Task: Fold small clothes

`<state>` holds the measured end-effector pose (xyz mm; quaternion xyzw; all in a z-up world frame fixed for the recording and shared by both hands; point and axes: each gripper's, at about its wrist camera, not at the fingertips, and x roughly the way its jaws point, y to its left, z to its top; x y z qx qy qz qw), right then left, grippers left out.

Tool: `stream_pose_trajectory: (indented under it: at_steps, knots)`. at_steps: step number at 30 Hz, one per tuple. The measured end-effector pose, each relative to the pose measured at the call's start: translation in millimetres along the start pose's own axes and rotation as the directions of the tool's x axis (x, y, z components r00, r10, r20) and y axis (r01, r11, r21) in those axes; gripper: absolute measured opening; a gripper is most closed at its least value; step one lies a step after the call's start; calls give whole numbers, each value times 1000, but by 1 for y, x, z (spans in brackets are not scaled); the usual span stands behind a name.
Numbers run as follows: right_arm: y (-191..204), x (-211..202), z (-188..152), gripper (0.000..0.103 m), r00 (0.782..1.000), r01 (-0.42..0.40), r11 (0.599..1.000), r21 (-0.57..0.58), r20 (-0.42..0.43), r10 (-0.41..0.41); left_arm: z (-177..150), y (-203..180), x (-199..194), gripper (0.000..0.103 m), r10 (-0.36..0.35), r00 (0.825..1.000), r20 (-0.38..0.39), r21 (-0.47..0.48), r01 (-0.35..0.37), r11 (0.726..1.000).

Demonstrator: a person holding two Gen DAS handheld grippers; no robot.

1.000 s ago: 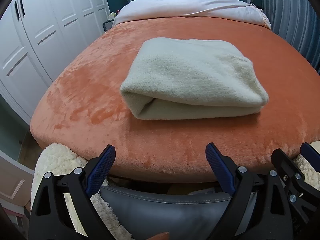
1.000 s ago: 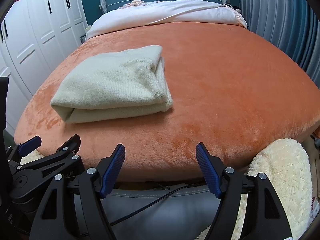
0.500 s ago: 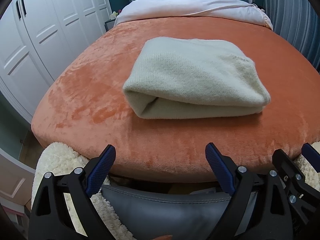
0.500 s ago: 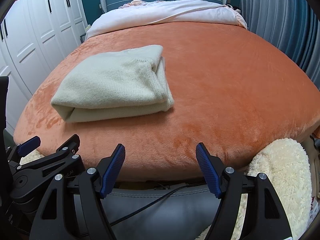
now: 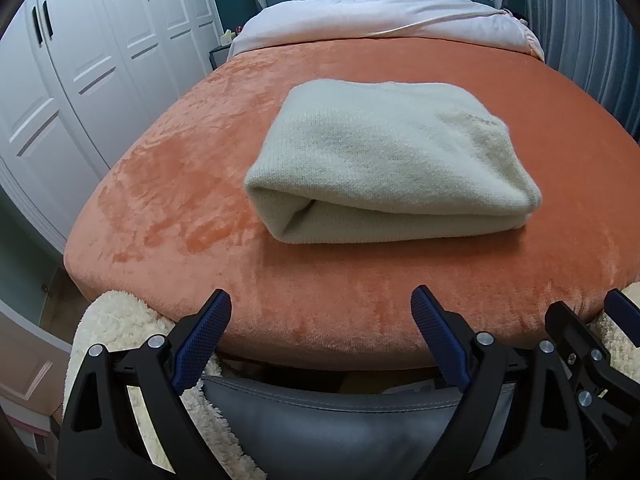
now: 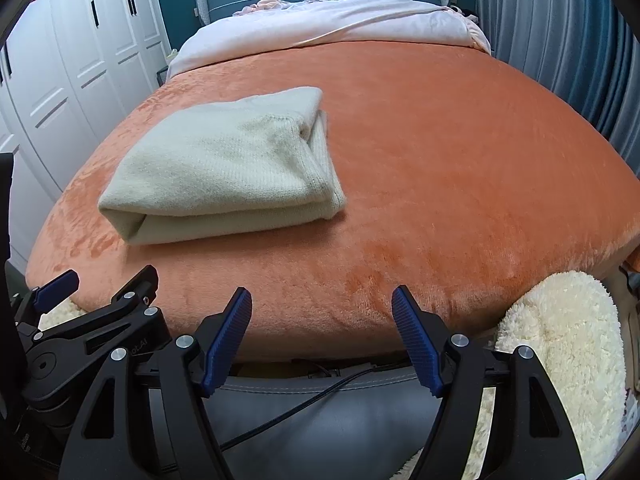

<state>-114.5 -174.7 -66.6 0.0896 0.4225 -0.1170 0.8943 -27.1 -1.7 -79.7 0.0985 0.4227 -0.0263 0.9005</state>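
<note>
A cream knitted garment (image 5: 384,160) lies folded into a thick rectangle on the orange plush bedspread (image 5: 168,184); the right wrist view has the same garment (image 6: 224,168) left of centre. My left gripper (image 5: 320,320) hangs open over the near edge of the bed, well short of the garment, nothing between its blue pads. My right gripper (image 6: 322,320) is open too, empty, held off the near edge to the right of the garment. Each view catches the other gripper at its side edge.
White wardrobe doors (image 5: 80,64) line the left side. A pale quilt (image 6: 328,28) covers the far end of the bed before a teal headboard, and grey curtains (image 6: 560,32) hang at the right. Below the grippers are a grey seat (image 5: 328,432), fluffy cream rugs (image 6: 560,344) and a black cable (image 6: 304,404).
</note>
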Motion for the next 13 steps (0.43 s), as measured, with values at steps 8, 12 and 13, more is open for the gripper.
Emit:
stream_pose_trajectory:
  at_steps: [8, 12, 13]
  knots:
    - [3, 2, 0, 71, 1000, 2, 1000, -1, -5, -2, -1, 1, 2, 88, 3, 1000, -13, -22, -3, 1000]
    - [6, 1, -1, 71, 1000, 4, 1000, -3, -5, -4, -1, 3, 3, 88, 2, 1000, -16, -29, -2, 1000]
    - [6, 1, -1, 71, 1000, 4, 1000, -2, -5, -4, -2, 3, 3, 88, 3, 1000, -16, -32, -3, 999]
